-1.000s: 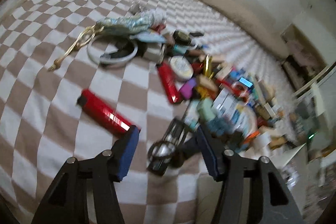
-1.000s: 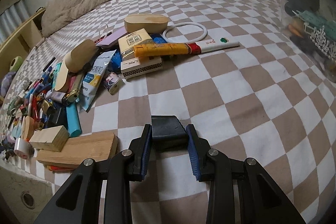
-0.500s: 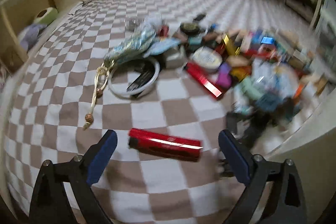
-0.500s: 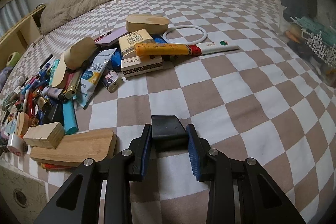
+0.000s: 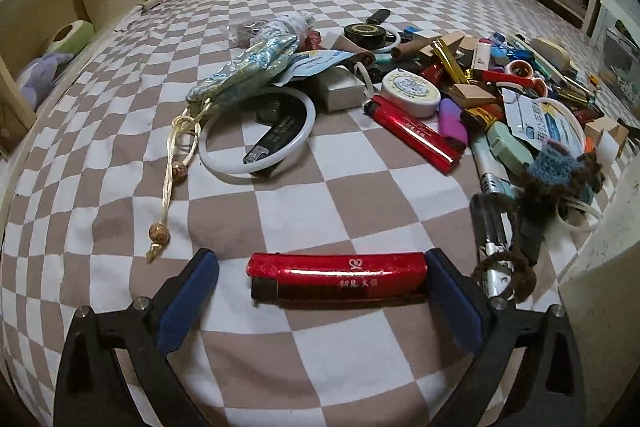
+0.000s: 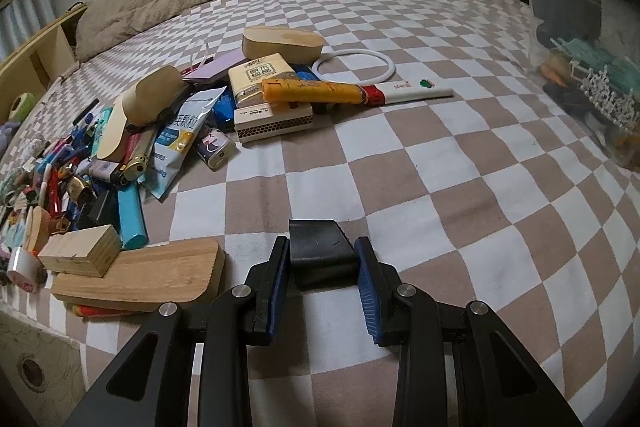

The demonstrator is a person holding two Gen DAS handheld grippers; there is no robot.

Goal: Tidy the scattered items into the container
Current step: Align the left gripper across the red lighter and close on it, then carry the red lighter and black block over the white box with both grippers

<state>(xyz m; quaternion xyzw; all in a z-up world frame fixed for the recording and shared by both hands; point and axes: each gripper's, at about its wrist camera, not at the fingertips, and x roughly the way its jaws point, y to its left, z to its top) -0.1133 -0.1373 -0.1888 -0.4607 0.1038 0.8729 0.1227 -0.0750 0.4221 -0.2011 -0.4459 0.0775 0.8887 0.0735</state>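
left wrist view: the left tool (image 5: 320, 269) hangs low over the checkered bed sheet (image 5: 120, 187) with its blue pads spread wide, and they are closing at this moment. a red lighter (image 5: 336, 279) lies crosswise between them; its right end sits at the right pad, while the left pad stands apart from it, so nothing is pinched. beyond the lighter lies a white ring (image 5: 256, 139), and behind that ring a heap of scattered items (image 5: 460, 75) with a second red lighter (image 5: 416, 133) at its near edge.

right wrist view: the right tool (image 6: 322, 259) is pressed onto a small black block (image 6: 320, 251) just above the sheet. a clear plastic container (image 6: 580, 39), partly filled, stands on the bed well apart from the block, at the far right; a wooden board (image 6: 140, 279) lies just left of the block
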